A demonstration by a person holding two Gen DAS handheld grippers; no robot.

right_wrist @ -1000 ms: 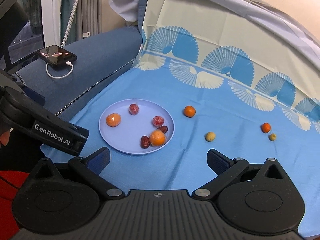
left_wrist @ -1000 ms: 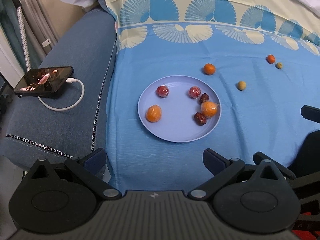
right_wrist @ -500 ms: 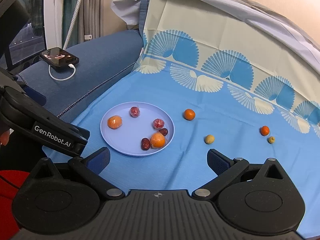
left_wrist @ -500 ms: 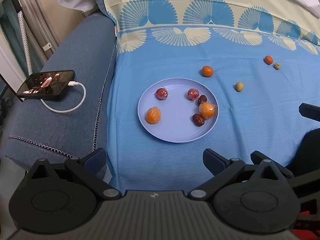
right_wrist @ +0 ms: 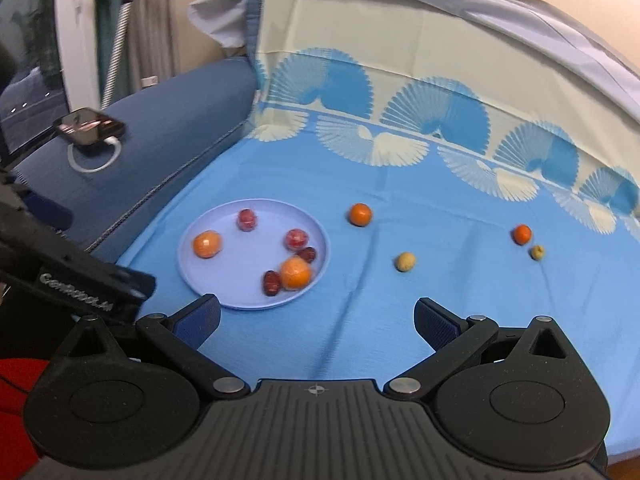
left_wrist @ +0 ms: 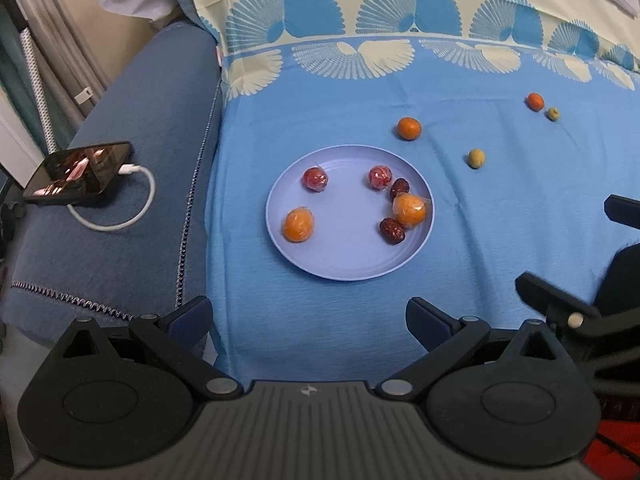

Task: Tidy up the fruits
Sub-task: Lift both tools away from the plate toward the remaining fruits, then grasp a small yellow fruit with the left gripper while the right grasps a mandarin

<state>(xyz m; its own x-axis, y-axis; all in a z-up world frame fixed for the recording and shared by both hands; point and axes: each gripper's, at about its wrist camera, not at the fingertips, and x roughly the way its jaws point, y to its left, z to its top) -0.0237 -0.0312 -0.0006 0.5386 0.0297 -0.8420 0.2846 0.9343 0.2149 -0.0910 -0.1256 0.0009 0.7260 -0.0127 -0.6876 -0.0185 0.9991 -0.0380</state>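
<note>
Four loose fruits beyond right tool.

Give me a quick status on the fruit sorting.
Left hand-held gripper and right hand-held gripper open, empty. Six fruits on plate; four on cloth. Nothing blocking.

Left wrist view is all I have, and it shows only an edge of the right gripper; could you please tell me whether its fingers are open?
Observer: Yes. The right wrist view shows the right gripper wide open, with nothing between its fingers except the blue cloth.
Operator: Thank you. What lies ahead of it?
Observer: The yellowish fruit lies ahead on the cloth, a little right of the gripper's centre line, while the plate sits ahead of its left finger.
</note>
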